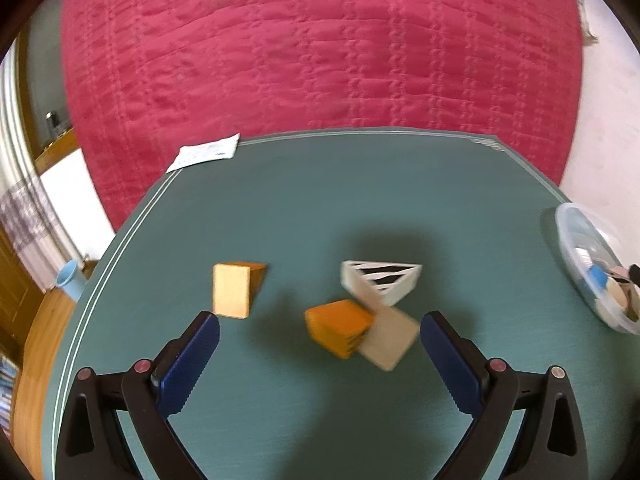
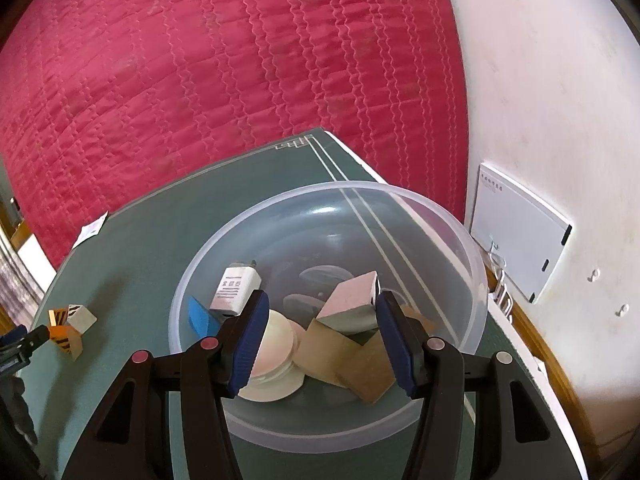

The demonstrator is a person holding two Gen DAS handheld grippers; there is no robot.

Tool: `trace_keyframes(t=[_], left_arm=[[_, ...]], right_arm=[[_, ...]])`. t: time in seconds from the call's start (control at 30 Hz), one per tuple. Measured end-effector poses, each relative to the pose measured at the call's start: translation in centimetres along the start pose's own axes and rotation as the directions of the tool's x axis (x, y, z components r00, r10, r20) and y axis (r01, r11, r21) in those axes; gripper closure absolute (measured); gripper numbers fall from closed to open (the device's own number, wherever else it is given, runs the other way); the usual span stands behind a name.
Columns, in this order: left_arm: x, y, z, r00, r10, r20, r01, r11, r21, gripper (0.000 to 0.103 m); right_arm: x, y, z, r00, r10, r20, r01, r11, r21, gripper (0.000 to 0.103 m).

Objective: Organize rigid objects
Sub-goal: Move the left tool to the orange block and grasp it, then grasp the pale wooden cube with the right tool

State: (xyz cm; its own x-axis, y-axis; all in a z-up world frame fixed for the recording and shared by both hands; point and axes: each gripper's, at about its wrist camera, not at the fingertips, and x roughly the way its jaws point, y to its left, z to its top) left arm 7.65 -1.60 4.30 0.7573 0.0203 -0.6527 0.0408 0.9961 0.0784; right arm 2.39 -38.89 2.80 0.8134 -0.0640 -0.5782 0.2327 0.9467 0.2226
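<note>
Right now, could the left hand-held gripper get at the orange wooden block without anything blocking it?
Probably yes: the left hand-held gripper is open with the orange wooden block lying between its fingers. A pale wooden block touches it and may get nudged.

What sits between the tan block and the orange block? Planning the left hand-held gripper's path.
Only bare table between the tan block and the orange block, seen in the left wrist view.

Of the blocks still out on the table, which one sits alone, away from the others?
The pale wooden block, out beyond the left gripper's left finger. The orange block, beige block and striped white wedge huddle together further right.
</note>
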Motion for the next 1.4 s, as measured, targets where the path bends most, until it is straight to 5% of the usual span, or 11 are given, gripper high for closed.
trace_keyframes(t=[0.5, 0.83, 1.0, 1.23, 1.4], left_arm=[[2.2, 0.4, -0.9, 0.999, 0.009, -0.042, -0.007, 0.999, 0.040, 0.005], [3.4, 0.1, -0.8, 0.995, -0.055, -0.078, 0.060, 0.996, 0.059, 0.039], [3.4, -0.3, -0.7, 0.991, -0.107, -0.080, 0.113, 0.991, 0.072, 0.067], [2.6, 0.3, -0.8, 0.993, -0.095, -0.063, 0.098, 0.994, 0.042, 0.067], [1.2, 0.8, -1.2, 0.996, -0.075, -0.041, 0.077, 0.996, 0.042, 0.067]], right_arm=[[-2.2, 3.3, -0.7, 0.997, 0.070, 0.019, -0.068, 0.995, -0.079, 0.046], [-4.4, 7.0, -2.0, 0.987, 0.156, 0.026, -0.149, 0.972, -0.182, 0.046], [-4.7, 9.0, -3.1, 0.980, 0.197, -0.007, -0.193, 0.952, -0.238, 0.046], [-4.4, 11.7, -4.6, 0.963, 0.256, -0.087, -0.271, 0.918, -0.291, 0.046], [-3.2, 13.7, -5.3, 0.931, 0.311, -0.192, -0.357, 0.888, -0.291, 0.046]])
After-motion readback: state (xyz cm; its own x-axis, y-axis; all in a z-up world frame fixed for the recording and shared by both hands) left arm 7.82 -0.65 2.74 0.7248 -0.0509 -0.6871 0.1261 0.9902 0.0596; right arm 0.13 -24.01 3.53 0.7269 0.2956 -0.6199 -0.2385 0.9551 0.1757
